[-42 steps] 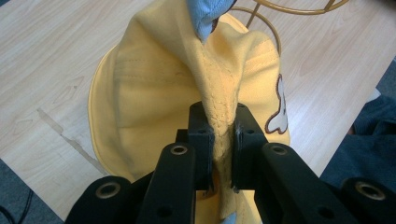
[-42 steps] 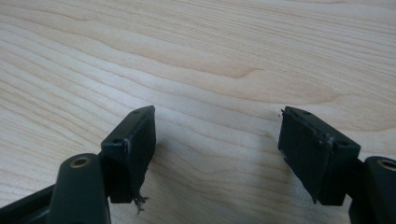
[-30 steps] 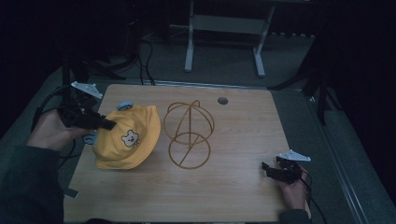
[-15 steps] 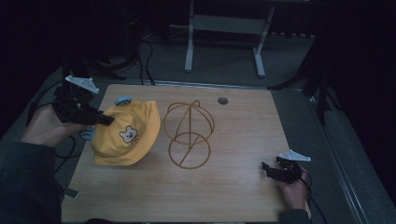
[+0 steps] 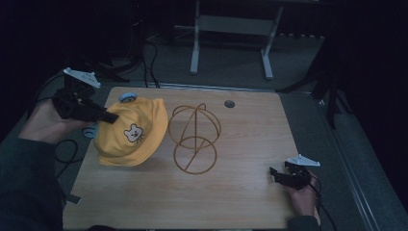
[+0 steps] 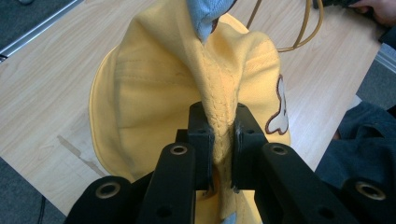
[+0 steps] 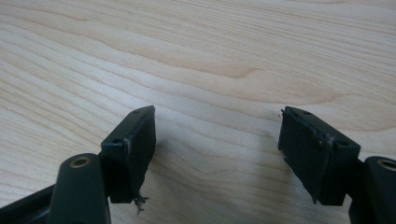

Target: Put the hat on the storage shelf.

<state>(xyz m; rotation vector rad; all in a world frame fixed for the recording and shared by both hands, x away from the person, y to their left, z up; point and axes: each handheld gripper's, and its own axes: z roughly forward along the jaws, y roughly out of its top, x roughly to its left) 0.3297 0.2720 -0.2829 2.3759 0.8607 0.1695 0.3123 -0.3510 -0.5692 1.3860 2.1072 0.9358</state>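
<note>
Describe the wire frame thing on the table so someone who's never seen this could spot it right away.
Start at the light wooden table and look to its middle. Just right of the yellow hat held in the left gripper stands the wire frame, apart from the hat. It is the one see-through object: thin golden hoops forming an open globe shape.

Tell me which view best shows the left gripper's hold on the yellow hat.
The left gripper view: the left gripper has its jaws pinched on a fold of the yellow hat, seen close up. The high view shows that gripper at the hat's edge, small and dim. The right gripper view shows bare tabletop.
</note>
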